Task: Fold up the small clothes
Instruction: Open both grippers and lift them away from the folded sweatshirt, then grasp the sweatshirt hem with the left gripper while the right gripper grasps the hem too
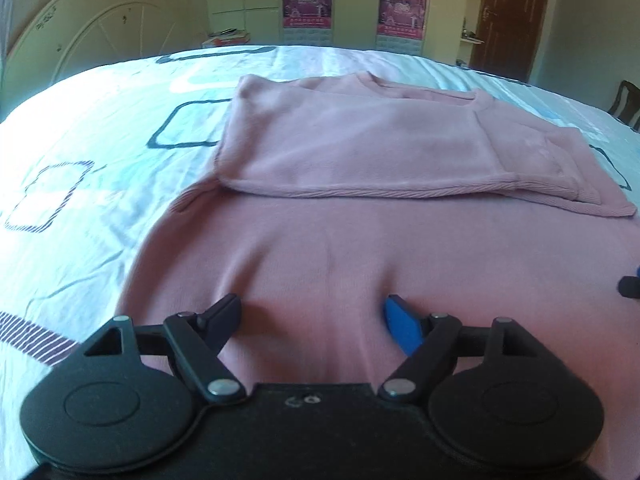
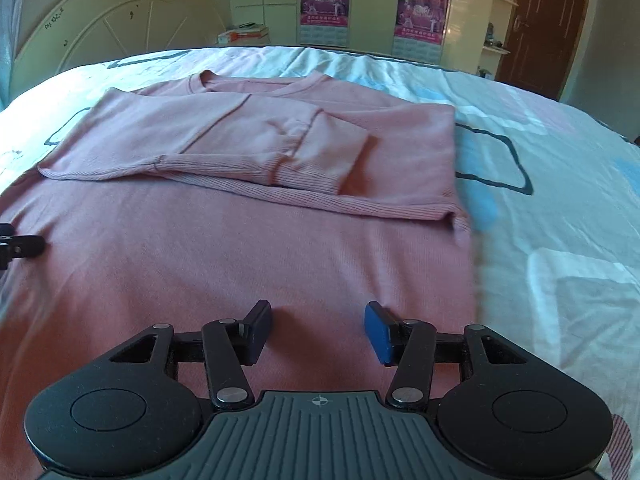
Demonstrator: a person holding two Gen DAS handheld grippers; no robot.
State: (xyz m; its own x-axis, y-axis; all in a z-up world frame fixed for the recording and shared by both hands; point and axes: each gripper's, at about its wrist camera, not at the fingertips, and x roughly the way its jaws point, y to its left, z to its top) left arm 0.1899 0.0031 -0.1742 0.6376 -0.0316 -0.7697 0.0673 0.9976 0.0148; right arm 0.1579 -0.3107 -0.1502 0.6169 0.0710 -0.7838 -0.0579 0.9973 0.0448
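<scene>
A pink sweater [image 1: 352,240] lies flat on the bed, its collar [image 2: 256,80] at the far end. Both sleeves are folded across the chest, and their ribbed cuffs [image 2: 308,176] overlap. My left gripper [image 1: 314,314] hovers over the near part of the body, jaws wide apart, with a slight ridge of fabric between the fingers and no pad pressing on it. In the right wrist view my right gripper [image 2: 318,320] is open over the near right part of the sweater [image 2: 240,264], holding nothing. Each view shows a tip of the other gripper at its side edge.
A pale bedsheet [image 1: 80,184] with dark square outlines lies under the sweater. A white arched headboard [image 2: 112,20] stands at the far left. A wardrobe with pink posters [image 2: 325,0], a brown door [image 2: 548,20] and a chair [image 1: 628,100] are beyond the bed.
</scene>
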